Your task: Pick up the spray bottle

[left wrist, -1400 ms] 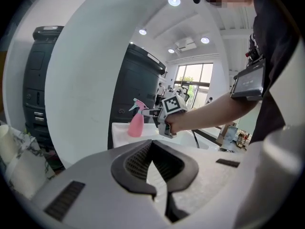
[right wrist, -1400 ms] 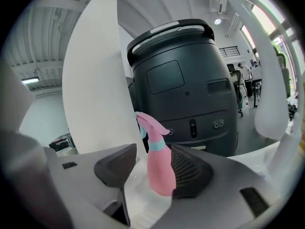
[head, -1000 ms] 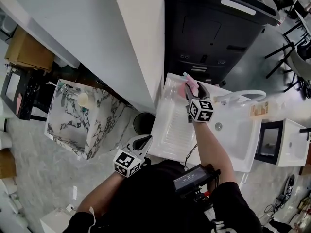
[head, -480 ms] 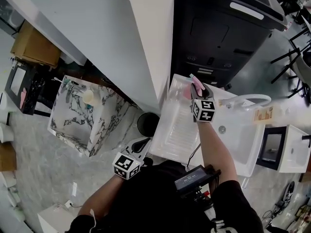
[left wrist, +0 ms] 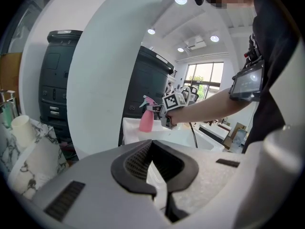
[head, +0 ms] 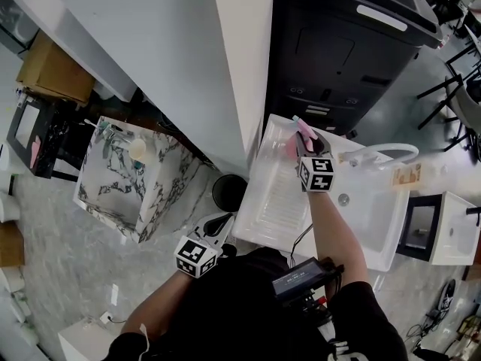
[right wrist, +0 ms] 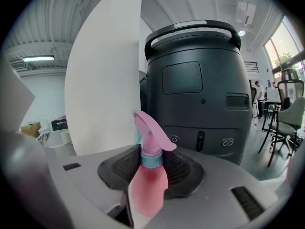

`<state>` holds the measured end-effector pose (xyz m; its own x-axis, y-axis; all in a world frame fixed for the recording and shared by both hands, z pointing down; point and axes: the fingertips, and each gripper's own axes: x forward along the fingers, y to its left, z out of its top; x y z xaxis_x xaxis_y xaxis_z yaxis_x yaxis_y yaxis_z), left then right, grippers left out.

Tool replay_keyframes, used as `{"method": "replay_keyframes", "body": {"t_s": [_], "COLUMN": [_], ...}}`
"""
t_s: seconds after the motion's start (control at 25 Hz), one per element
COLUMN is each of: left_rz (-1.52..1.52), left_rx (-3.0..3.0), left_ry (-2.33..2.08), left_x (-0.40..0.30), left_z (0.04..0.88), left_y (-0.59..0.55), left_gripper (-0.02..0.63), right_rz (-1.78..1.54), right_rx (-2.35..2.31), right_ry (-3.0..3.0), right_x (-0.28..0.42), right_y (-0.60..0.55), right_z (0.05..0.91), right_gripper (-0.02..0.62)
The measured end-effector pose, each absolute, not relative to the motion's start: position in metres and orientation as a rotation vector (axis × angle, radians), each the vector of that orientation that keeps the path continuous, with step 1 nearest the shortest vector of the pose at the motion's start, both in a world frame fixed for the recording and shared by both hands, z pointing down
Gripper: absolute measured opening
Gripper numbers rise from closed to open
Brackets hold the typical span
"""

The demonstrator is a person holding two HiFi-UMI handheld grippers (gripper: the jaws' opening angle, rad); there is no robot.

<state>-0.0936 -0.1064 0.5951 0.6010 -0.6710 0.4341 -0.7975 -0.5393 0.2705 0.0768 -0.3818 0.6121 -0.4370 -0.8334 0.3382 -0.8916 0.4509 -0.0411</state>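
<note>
White sink surface (head: 274,201) in a workshop-type room, w/ a big dark grey machine (head: 338,43) just beyond its far edge and a white pillar (head: 240,59) along its left side. Pink spray bottle (right wrist: 148,185) stands on the far left corner of that surface, upright, so long axis is vertical. Nozzle w/ teal tip faces away from the person, toward the machine. Right gripper (head: 304,143) is at the bottle, jaws closing w/ the body between them, and the pads look to meet both sides below the teal collar. Left gripper (head: 220,221) hangs off the near edge of the surface, jaws together, nothing in them. Handling, my guess: small thin plastic, prob. light, fill level not visible. Wall is smooth, could slip if wet, and may give under a hard squeeze. Best hold is mid-body or just under the collar, clear of the trigger. Keep it vertical on the lift.
</note>
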Motion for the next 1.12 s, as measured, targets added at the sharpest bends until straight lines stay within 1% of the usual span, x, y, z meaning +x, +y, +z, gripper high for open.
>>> {"method": "replay_keyframes", "body": {"t_s": [0.56,1.12], "left_rz": [0.368,0.349], "left_rx": [2.458,2.545], "left_ry": [-1.069,-0.888], "left_x": [-0.092,-0.071], "left_z": [0.589,0.588], "left_y": [-0.105,-0.109], "left_gripper": [0.006,0.006], "right_rz": [0.260,0.312], "right_rx": [1.323,1.344], "right_ry": [-2.560,-2.568], "right_x": [0.054,0.097], "right_y": [-0.323,-0.241], "right_z": [0.582,0.570], "right_gripper": [0.160,0.160]}}
